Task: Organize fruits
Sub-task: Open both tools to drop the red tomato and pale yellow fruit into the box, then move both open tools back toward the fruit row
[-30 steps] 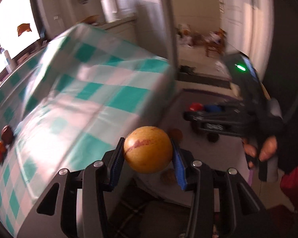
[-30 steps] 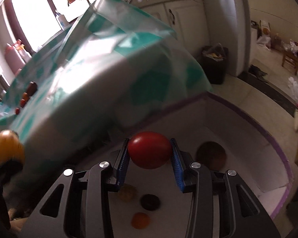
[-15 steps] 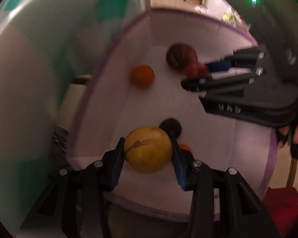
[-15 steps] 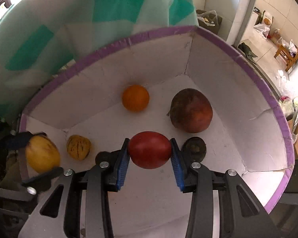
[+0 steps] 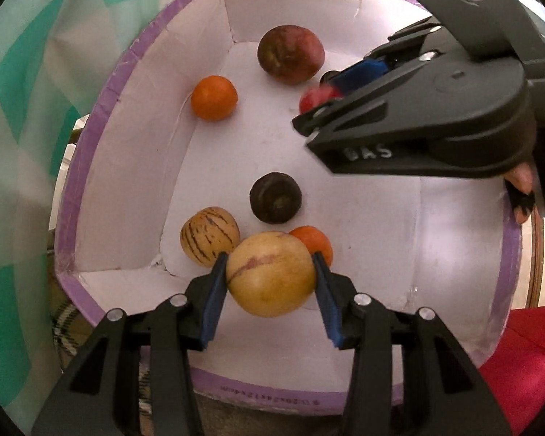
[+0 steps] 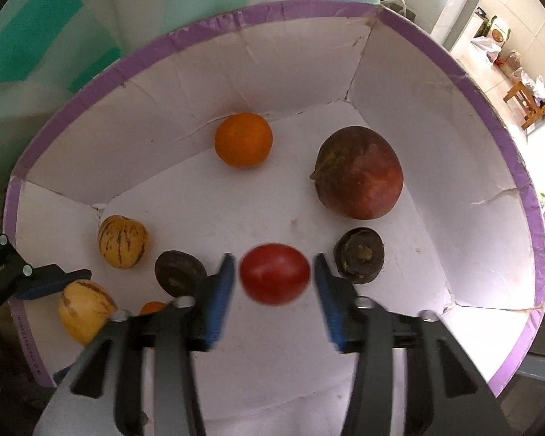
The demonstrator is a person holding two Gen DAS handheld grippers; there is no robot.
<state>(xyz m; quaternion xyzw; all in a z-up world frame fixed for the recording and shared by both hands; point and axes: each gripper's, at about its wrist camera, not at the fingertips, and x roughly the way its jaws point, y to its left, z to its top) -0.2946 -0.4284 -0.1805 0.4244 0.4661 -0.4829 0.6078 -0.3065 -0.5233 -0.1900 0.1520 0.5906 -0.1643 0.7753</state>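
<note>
A white box with a purple rim (image 5: 101, 123) (image 6: 309, 11) holds several fruits. My left gripper (image 5: 270, 279) is shut on a yellow round fruit (image 5: 270, 276) over the box's near side; it also shows in the right wrist view (image 6: 85, 309). My right gripper (image 6: 274, 276) is open inside the box, with gaps on both sides of a blurred red fruit (image 6: 274, 272) between its fingers; it also shows in the left wrist view (image 5: 318, 100). In the box lie an orange (image 6: 243, 140), a large dark red fruit (image 6: 359, 172), a striped yellow fruit (image 6: 122, 241) and two dark fruits (image 6: 359, 254) (image 6: 178, 272).
A teal and white checked tablecloth (image 5: 25, 83) hangs beside the box on the left. A small orange fruit (image 5: 314, 241) lies behind the left gripper's right finger. A kitchen floor with a wooden stool (image 6: 530, 98) lies beyond the box at the right.
Both grippers have moved from beside the table down into the box. The right gripper's fingers have opened away from the red fruit. The left gripper still holds the yellow fruit.
</note>
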